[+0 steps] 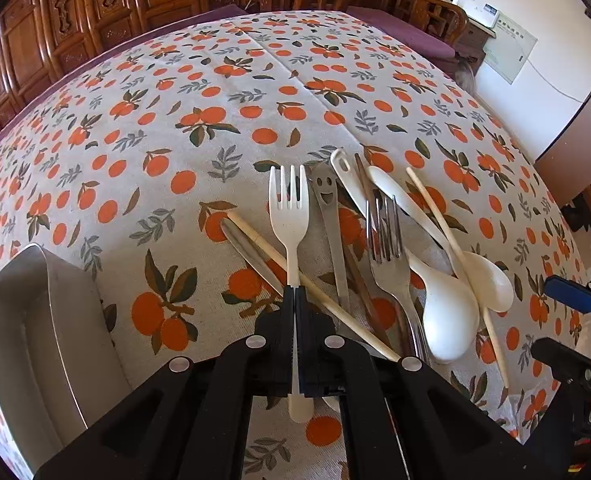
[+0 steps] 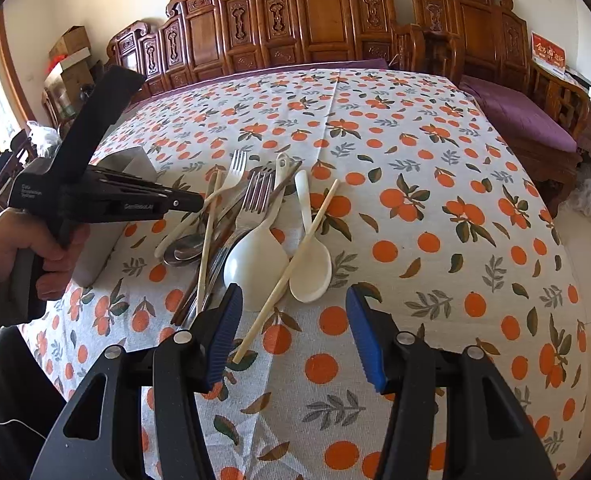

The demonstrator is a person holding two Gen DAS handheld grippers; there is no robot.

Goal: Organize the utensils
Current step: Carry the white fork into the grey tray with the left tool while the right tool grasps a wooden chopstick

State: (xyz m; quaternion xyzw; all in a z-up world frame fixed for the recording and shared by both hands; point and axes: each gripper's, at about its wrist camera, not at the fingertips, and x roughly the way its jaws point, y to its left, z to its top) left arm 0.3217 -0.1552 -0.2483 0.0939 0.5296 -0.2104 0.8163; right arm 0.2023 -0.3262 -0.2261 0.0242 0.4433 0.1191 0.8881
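Carved reddish-brown wood — a long bench (image 2: pixel 315 28) with panelled backs — runs behind the worktop (image 2: pixel 435 208), which is covered by a white cloth printed with oranges and leaves. A purple cushion (image 2: pixel 523 120) lies on the seat to the right. At the left side of the worktop sits a grey metal tray (image 1: pixel 27 320); only its rim and one wall show in my left wrist view, and I cannot tell what is inside.

The utensils lie in a loose, overlapping heap beside the tray. Largest there is a big white spoon (image 2: pixel 255 260), bowl toward me, with a smaller white spoon (image 2: pixel 311 268) just to its right. A pale chopstick (image 2: pixel 287 276) lies slantwise across that smaller spoon; a second pale chopstick (image 2: pixel 207 240) crosses the left of the heap. A steel fork (image 1: pixel 387 248) rests on top of the pile, beside a flat steel handle with a smiley face cut into it (image 1: pixel 327 196). Dark wooden chopsticks (image 1: pixel 367 296) run under the fork.

My left gripper (image 1: pixel 295 292) is pressed together on the handle of a white plastic fork (image 1: pixel 289 208) — tines pointing away from me, the fork raised above the heap. My right gripper (image 2: pixel 293 320) hangs near the spoons with its blue pads (image 2: pixel 225 332) spread wide, holding nothing.
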